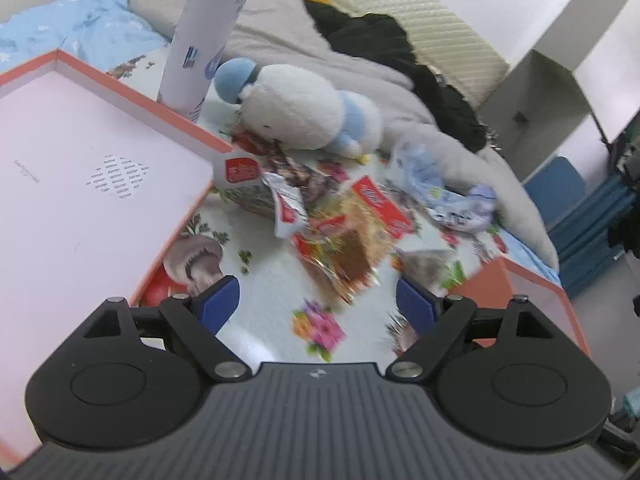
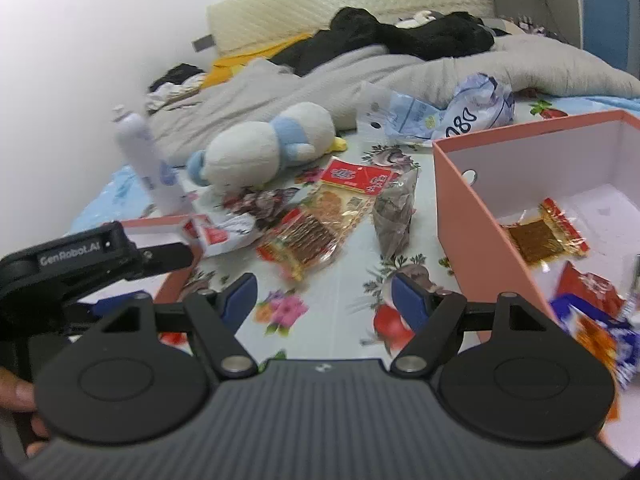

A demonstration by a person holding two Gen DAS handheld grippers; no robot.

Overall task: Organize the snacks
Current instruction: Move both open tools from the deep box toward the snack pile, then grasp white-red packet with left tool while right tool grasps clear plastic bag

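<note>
Task partly done — a few packets already lie in your pink box (image 2: 456,196) at the bed's right edge; the snack pile (image 2: 316,228) waits mid-bed beside the plush toy (image 2: 260,148). Both left gripper (image 1: 318,304) and right gripper (image 2: 324,298) fingers spread, empty. Legible: "GenRobot.AI" on the left gripper's body; bag lettering blurred.

Bare cloth (image 2: 336,280) ahead of both wide-open grippers gives a clear lane to the snack pile (image 2: 308,232), hemmed by box lid (image 1: 80,168) left, open box (image 2: 460,200) right, plush toy (image 2: 256,148) and bottle (image 2: 144,160) behind.
</note>
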